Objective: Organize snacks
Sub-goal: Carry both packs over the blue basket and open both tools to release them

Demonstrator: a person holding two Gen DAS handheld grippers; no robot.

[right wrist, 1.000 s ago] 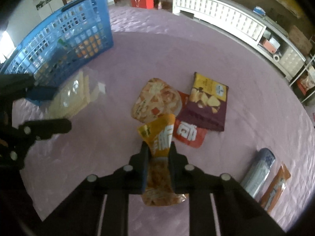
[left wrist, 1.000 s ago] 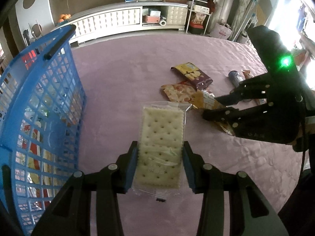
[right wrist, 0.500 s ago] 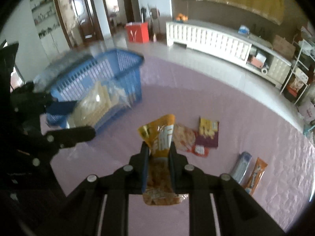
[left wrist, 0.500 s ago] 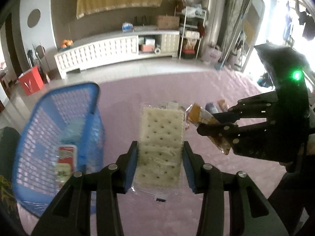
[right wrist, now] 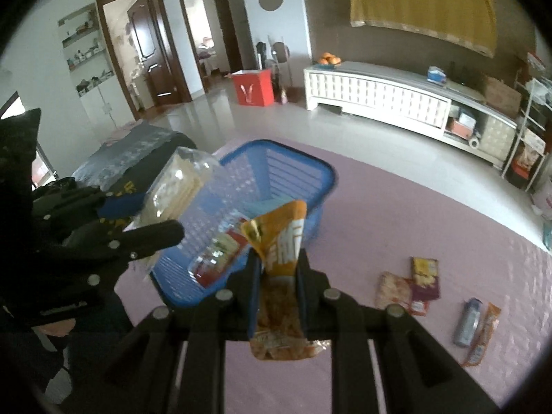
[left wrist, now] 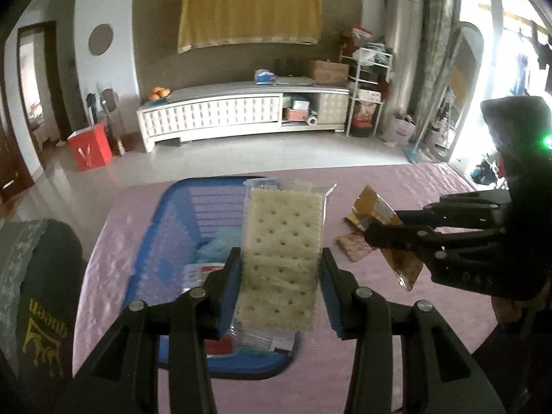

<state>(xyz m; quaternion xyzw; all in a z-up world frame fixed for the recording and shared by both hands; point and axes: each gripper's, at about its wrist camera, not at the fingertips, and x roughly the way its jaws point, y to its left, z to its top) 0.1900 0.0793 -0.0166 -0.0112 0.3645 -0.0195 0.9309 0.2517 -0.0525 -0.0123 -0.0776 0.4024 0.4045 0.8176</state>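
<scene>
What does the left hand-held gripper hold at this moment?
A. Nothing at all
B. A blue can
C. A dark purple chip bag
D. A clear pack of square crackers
D. In the left wrist view, the left hand-held gripper is clamped on both sides of the clear pack of crackers, above the blue basket; the orange snack bag is in the right hand-held gripper.

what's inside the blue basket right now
The basket holds a red-and-white packet and something pale blue. The held crackers hide the rest.
</scene>
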